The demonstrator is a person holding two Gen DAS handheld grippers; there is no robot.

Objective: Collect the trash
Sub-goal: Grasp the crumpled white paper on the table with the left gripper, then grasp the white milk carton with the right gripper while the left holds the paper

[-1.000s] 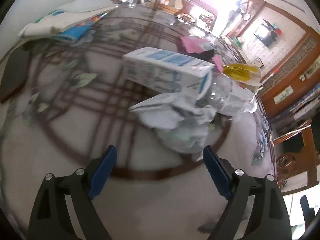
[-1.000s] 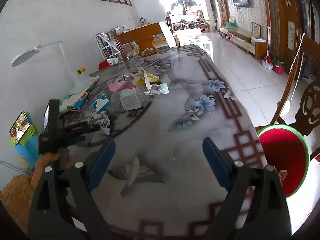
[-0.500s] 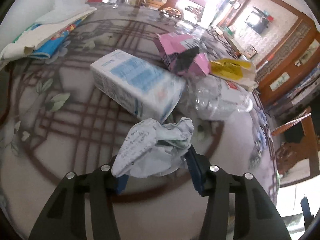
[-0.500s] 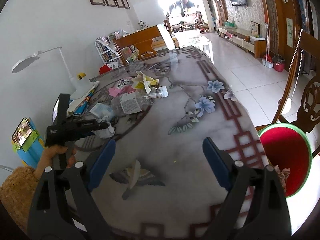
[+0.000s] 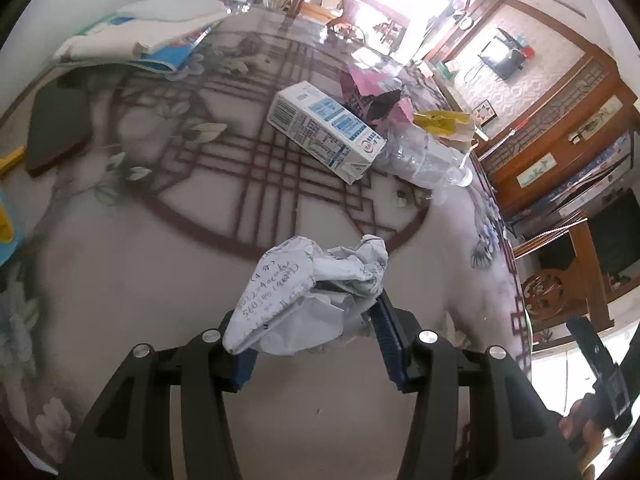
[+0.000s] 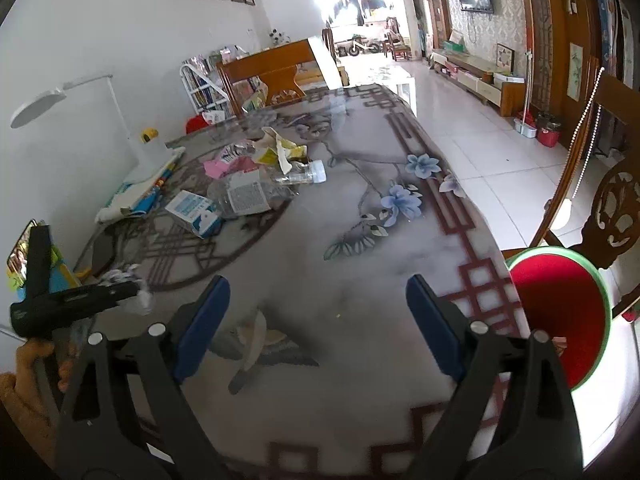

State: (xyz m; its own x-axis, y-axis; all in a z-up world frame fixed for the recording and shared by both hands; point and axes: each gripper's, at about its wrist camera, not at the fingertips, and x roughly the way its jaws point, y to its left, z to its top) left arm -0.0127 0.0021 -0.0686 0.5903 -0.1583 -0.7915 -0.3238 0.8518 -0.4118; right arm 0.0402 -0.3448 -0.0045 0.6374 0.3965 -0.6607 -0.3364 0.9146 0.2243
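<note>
Left tool (image 5: 316, 332): clamped on a crumpled paper wad (image 5: 308, 300) with handwriting on it; the jaws have just closed onto it, and the wad sits between the blue pads, off the bench (image 5: 140, 280).
Right tool (image 6: 316, 320): jaws wide apart, nothing between them; hovers over bare bench near the front edge.
Left tool, seen from right wrist view: at far left, held by a hand (image 6: 36, 364), white paper showing at its tip.
Bin (image 6: 560, 312): red inside, green rim, just off the bench's right edge beside a wooden chair (image 6: 612, 208); something small seems to lie at its near edge, too unclear to name.
Left on bench: milk carton (image 5: 324, 128) lying on its side, clear plastic bottle (image 5: 424, 160) touching the carton's end, pink wrapper (image 5: 372, 92) and yellow wrapper (image 5: 440, 120) behind them, all clustered mid-bench.
Not trash, likely: books (image 5: 132, 44) at the wall side, dark pad (image 5: 56, 128).
Progress: early. One piece in hand, not yet binned; at least four pieces left.
Next, as judged: carry the wad across to the bin.
</note>
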